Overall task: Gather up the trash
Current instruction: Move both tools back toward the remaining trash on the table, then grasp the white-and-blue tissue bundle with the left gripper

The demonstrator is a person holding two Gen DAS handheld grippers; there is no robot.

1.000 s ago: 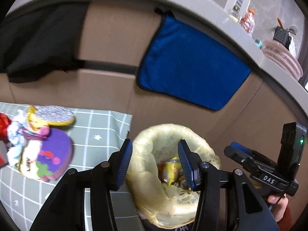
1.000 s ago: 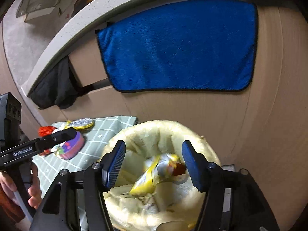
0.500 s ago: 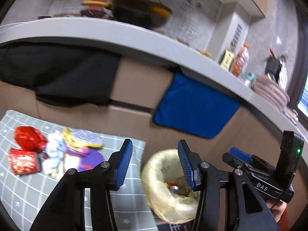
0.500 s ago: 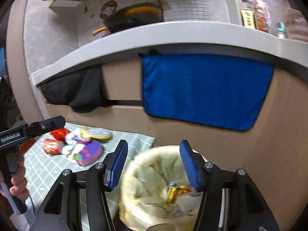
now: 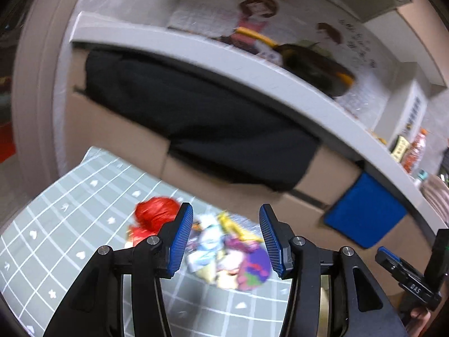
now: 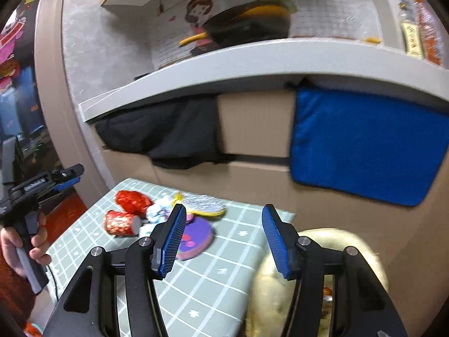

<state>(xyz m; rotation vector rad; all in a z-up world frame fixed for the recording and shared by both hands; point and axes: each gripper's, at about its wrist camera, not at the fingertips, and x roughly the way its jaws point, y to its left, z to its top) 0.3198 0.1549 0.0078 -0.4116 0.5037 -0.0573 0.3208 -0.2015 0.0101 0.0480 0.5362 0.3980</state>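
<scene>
Both claws have swung up and away from the bin in the last second, so 1 drop looks finished and the next pick is coming. The left gripper (image 5: pixel 226 238), jaws spread and empty, now faces the trash pile (image 6: pixel 157 213) on the green checked mat (image 6: pixel 213 278): a red crumpled wrapper (image 5: pixel 155 213), a red cup (image 6: pixel 119 222), a purple round piece (image 6: pixel 195 237). The right gripper (image 6: pixel 223 241), also released and empty, hovers between pile and yellow-lined bin (image 6: pixel 331 241). Wrappers overlap, so singling 1 out may be fiddly.
</scene>
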